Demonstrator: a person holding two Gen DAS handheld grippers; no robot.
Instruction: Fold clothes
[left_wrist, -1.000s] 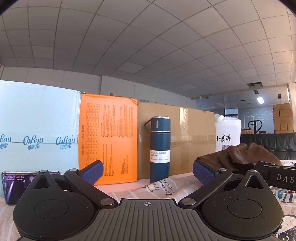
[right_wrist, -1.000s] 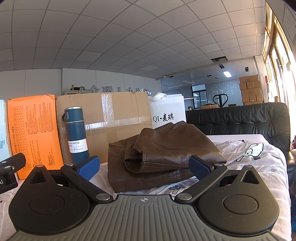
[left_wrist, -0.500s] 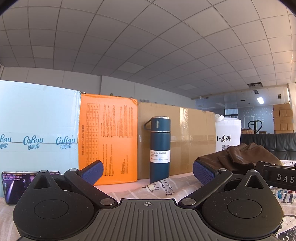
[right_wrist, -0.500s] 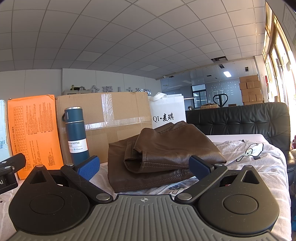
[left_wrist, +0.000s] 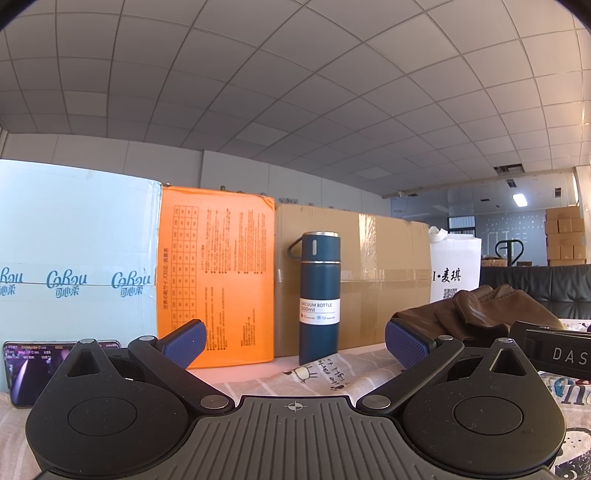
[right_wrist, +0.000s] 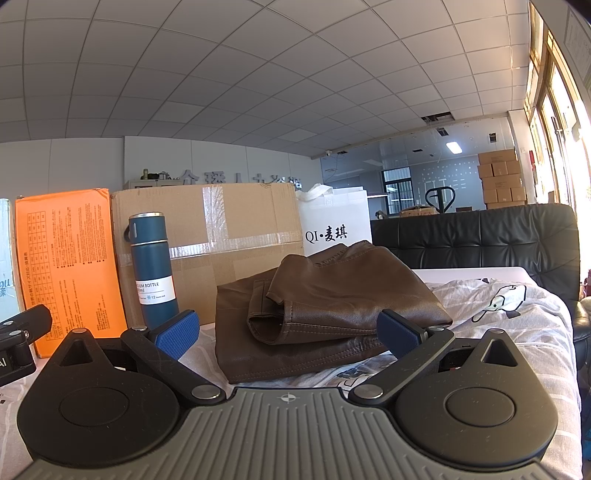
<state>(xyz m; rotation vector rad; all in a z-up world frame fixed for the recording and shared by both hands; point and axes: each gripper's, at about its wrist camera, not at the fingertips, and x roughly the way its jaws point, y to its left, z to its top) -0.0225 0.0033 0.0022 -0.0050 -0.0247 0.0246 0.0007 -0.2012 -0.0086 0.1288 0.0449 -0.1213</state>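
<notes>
A brown leather garment (right_wrist: 332, 295) lies folded in a stack on the printed sheet (right_wrist: 517, 317), just beyond my right gripper (right_wrist: 288, 334), which is open and empty and rests low on the surface. The garment also shows in the left wrist view (left_wrist: 476, 310), at the right, behind the right blue pad. My left gripper (left_wrist: 295, 341) is open and empty, low on the sheet, facing a blue vacuum bottle (left_wrist: 319, 295). Part of the other gripper's black body (left_wrist: 554, 354) shows at the right edge.
Behind stand a pale blue box (left_wrist: 74, 266), an orange box (left_wrist: 216, 280), a cardboard box (right_wrist: 229, 236) and a white bag (right_wrist: 334, 221). A phone (left_wrist: 22, 365) leans at the left. A black sofa (right_wrist: 480, 236) is at the right.
</notes>
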